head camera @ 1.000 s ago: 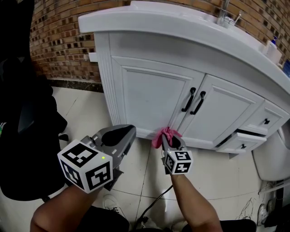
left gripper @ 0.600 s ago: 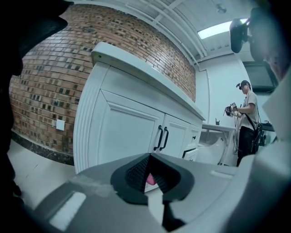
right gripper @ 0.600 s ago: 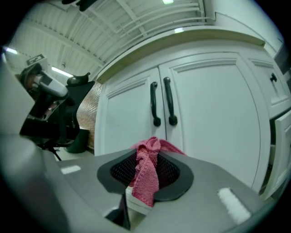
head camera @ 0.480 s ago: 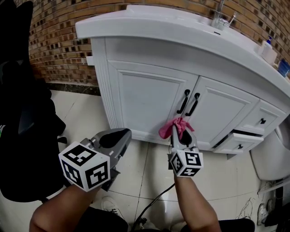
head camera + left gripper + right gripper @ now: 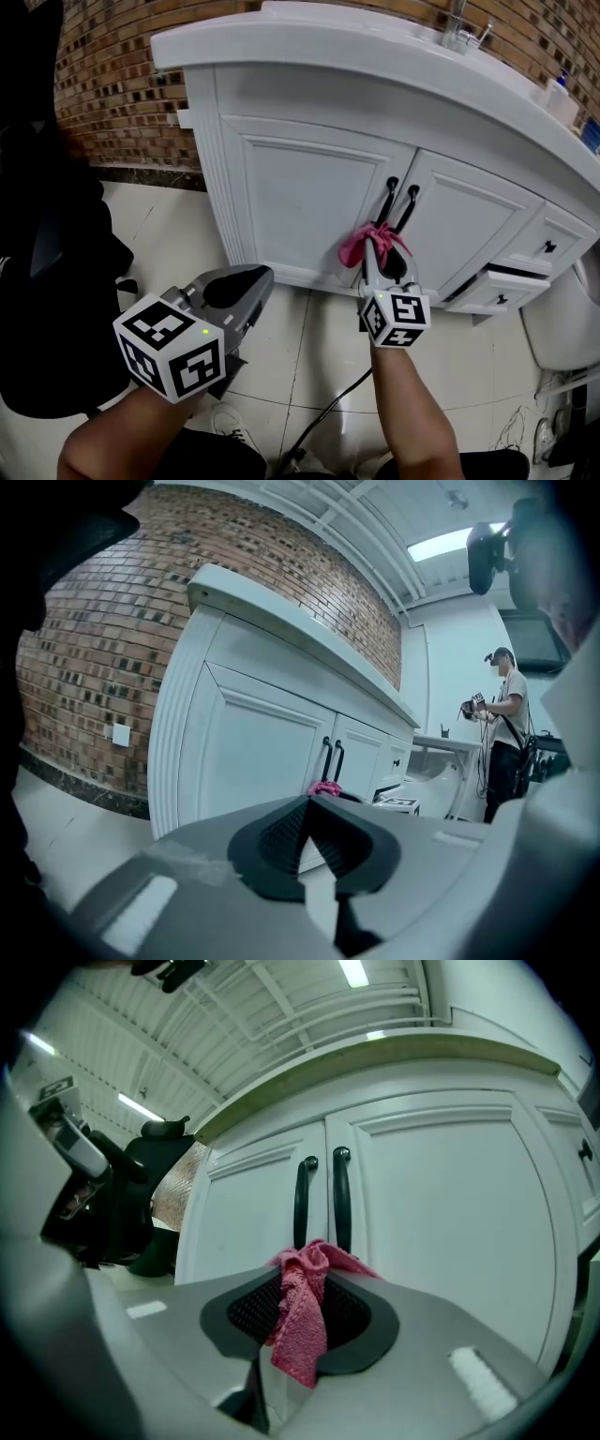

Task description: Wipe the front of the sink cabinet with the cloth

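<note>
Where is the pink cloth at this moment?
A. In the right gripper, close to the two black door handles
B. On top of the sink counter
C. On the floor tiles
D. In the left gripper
A: the right gripper is shut on the pink cloth, near the black door handles; the left gripper holds nothing.

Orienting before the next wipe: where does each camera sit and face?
Head view: on the head, looking down at the cabinet; forearms, left tool, right tool show.
Left gripper view: on left tool, facing cabinet obliquely; its shut jaws.
Right gripper view: on right tool, facing door handles; jaws clamping cloth.
Shared: cloth and door handles in all three.
</note>
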